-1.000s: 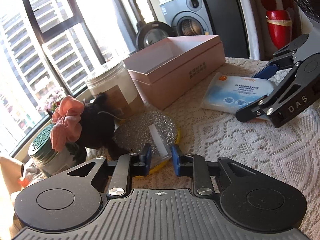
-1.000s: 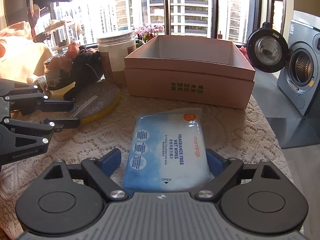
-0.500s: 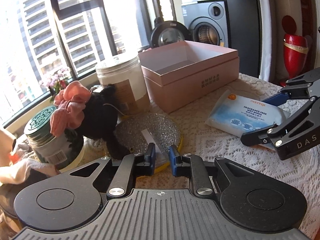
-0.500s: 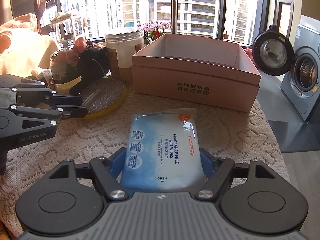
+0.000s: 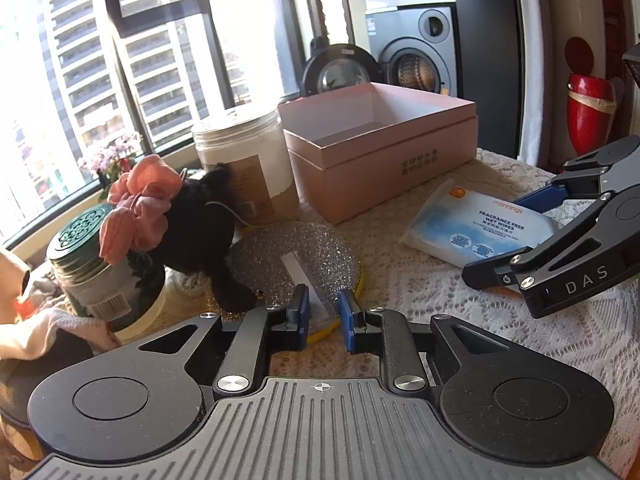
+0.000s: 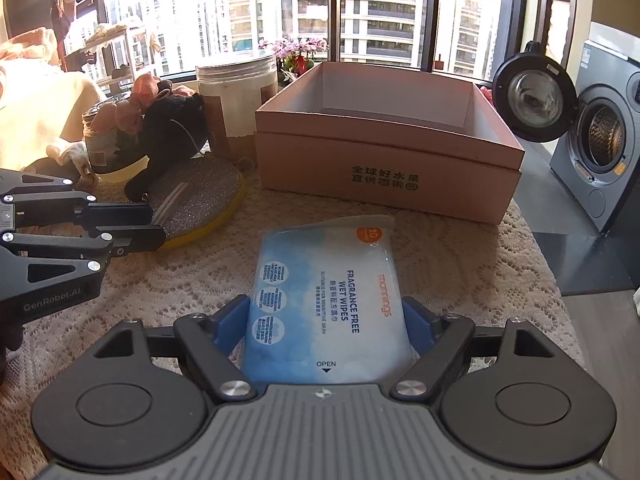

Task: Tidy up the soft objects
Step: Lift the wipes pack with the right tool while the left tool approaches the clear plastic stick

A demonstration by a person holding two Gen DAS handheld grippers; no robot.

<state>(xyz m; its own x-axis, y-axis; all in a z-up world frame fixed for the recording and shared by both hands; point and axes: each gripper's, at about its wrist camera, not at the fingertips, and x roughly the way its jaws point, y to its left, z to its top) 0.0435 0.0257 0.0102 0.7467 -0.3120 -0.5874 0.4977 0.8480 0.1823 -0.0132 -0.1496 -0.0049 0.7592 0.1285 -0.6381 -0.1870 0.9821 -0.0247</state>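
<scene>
Right gripper (image 6: 326, 322) straddles the wipes pack (image 6: 326, 280) lying on the table before the pink box (image 6: 384, 148); the jaws are opening (left gripper (image 5: 323, 312) open, empty). Squeeze the pack's middle gently, then lift.

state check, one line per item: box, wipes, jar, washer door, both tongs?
pink box: open, empty
wet wipes pack: flat on the table, sealed, between the right tongs' fingers
white jar: upright, lid on
washer door: swung open
left tongs: jaws opening, narrow gap over the sponge's edge
right tongs: jaws opening, either side of the pack
</scene>
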